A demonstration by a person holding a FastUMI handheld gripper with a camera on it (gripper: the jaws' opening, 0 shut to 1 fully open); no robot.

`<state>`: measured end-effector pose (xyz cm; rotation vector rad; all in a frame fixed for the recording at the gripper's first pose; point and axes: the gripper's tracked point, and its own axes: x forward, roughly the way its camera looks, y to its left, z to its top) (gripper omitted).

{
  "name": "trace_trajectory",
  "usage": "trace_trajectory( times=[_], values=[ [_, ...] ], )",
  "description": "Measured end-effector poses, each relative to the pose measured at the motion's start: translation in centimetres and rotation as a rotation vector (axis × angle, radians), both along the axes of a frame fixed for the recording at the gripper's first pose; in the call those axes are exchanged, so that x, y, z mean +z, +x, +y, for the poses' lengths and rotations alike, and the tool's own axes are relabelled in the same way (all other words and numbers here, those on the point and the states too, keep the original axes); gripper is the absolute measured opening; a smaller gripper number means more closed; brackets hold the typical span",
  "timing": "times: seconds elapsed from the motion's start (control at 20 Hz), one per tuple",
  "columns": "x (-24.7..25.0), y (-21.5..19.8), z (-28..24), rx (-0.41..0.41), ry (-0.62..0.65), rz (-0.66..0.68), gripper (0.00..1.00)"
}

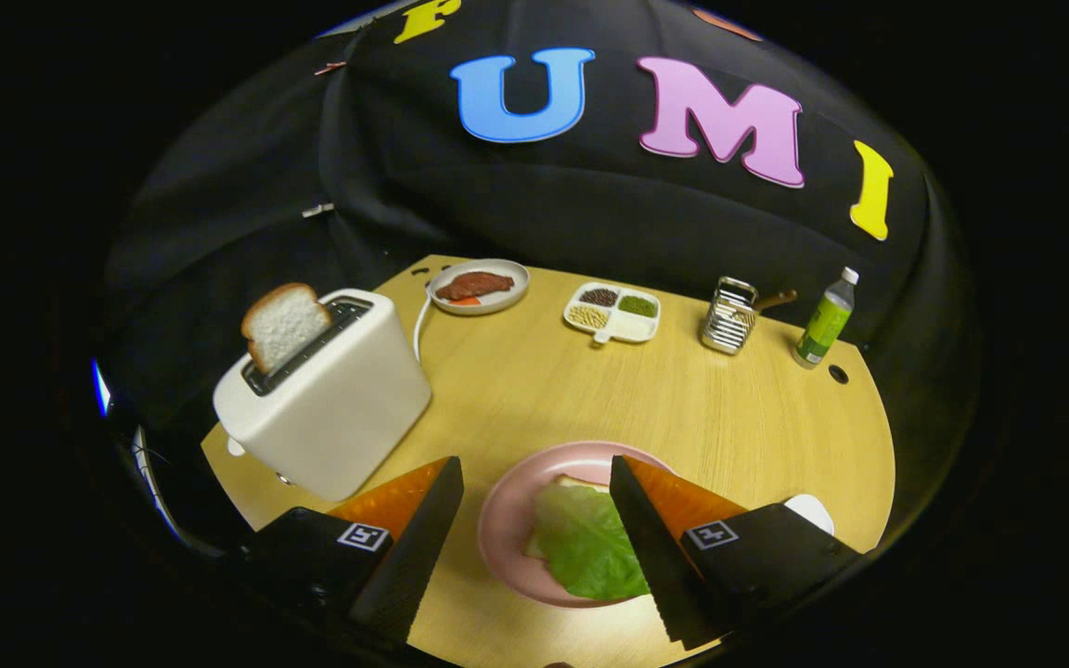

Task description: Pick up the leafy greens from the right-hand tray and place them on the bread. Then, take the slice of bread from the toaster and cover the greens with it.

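Already the lettuce leaf point(586, 543) lies on the bread on the pink plate point(507, 520) at the table's near edge — gripper point(534, 506) fingers apart, empty. The toaster's point(330, 404) slice point(282, 325) leans at the left edge — a skewed pinch could tear it.

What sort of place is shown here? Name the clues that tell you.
Probably a staged kitchen tabletop in a recording booth: a toaster holding bread, a pink plate with lettuce between the open gripper's fingers, and black cloth behind.
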<state>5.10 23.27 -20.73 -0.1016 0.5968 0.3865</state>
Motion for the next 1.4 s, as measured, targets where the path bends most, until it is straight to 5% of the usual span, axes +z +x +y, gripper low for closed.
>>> trace_trajectory(
  times=[0.35, 0.8, 1.3, 1.4],
  values=[
    [6.1, -0.8, 10.7, 0.151, 0.112, -0.064, 0.99],
    [6.0, -1.9, 23.3, 0.312, 0.093, -0.07, 1.0],
    [0.8, 2.1, 27.6, 0.167, 0.063, 0.033, 0.99],
    [0.1, 2.2, 28.0, 0.168, 0.045, 0.034, 0.89]
  ],
)
